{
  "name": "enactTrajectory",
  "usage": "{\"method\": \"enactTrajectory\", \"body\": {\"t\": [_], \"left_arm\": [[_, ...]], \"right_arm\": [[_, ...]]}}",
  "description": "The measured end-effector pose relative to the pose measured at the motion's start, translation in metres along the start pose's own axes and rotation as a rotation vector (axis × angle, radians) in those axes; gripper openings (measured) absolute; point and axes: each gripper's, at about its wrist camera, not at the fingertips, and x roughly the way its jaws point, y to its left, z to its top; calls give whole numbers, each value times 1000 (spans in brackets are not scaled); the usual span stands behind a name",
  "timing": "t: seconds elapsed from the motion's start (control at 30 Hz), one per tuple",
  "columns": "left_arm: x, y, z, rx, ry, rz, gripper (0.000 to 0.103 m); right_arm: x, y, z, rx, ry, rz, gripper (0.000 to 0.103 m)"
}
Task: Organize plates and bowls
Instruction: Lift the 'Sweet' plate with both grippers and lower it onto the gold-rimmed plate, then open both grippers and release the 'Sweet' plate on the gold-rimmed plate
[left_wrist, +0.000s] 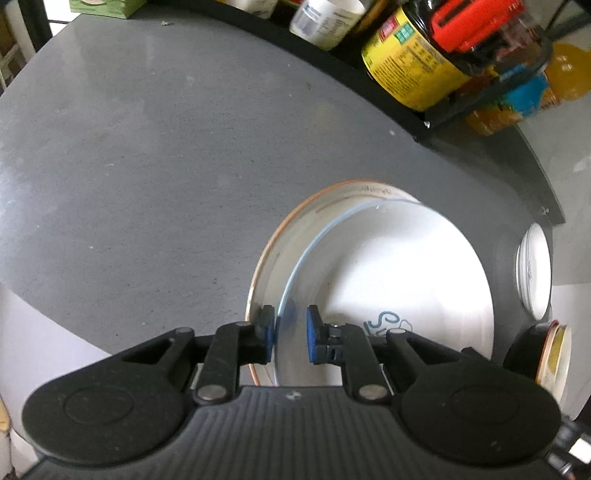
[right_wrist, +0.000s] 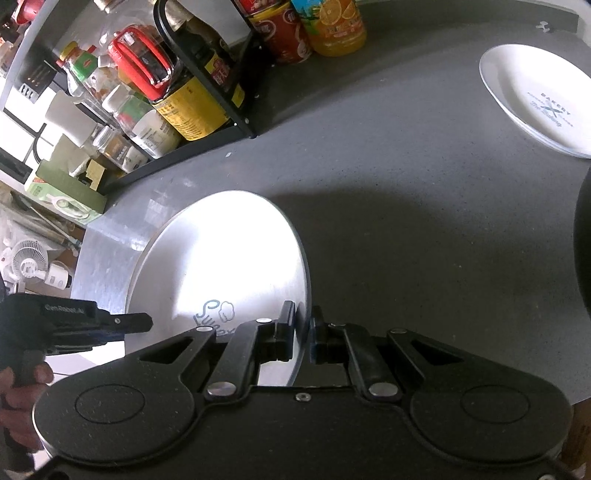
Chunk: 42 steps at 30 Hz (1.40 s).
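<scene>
We see two grippers at one white plate (right_wrist: 229, 258) on the grey desk (left_wrist: 147, 147). The right gripper (right_wrist: 303, 332) has its jaws pinched onto the plate's right rim. The left gripper (left_wrist: 290, 334) straddles the opposite rim with its blue pads (left_wrist: 314, 334) on either side; there is a gap between pad and rim, so we cannot tell whether it actually grips. In the right wrist view it appears as a dark gripper at the left, with a hand (right_wrist: 22, 391) on its handle.

The plate carries a blue "Sunny"-style print and sits over a second plate with an orange rim (left_wrist: 266, 258), which shows under it in the left wrist view. Nothing lies on the top plate.

Towards the desk's far right corner rests another white plate printed "BAKERY" (right_wrist: 535, 99), also bare. A dark bowl (right_wrist: 583, 251) shows at the right edge, its contents hidden.

Along the desk's back edge a black wire rack (right_wrist: 207, 74) holds a soy sauce bottle with a yellow label (right_wrist: 184, 107), small spice jars and a white bottle. Just beside the rack stand a red can (right_wrist: 284, 33) and an orange juice bottle (right_wrist: 336, 26).
</scene>
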Motion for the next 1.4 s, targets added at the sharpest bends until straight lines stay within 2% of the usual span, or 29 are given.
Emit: {"method": "enactTrajectory", "body": {"t": [0.23, 0.3, 0.47, 0.53, 0.6, 0.67, 1.17, 1.23, 1.3, 1.4], "left_arm": [[-24, 0, 7, 28, -45, 6, 15], [-31, 1, 7, 31, -70, 24, 19], [-26, 11, 6, -5, -61, 50, 23], [-20, 13, 6, -21, -59, 44, 27], [-15, 14, 5, -23, -62, 56, 38], [-10, 14, 5, -20, -61, 59, 40], [10, 24, 3, -42, -60, 4, 40], [11, 25, 3, -41, -62, 3, 40], [11, 24, 3, -39, -61, 7, 40], [10, 21, 3, -19, -54, 23, 40]], "right_arm": [[2, -2, 1, 10, 6, 7, 7], [1, -2, 1, 7, 5, 7, 7], [3, 0, 1, 2, 8, 1, 7], [4, 2, 2, -7, 12, -9, 8], [6, 3, 3, -10, 17, -15, 8], [8, 5, 4, -15, 20, -20, 9], [23, 18, 6, -64, 34, -72, 14], [24, 19, 7, -71, 31, -89, 17], [26, 18, 7, -59, 30, -102, 26], [27, 16, 8, -46, 38, -120, 33]]}}
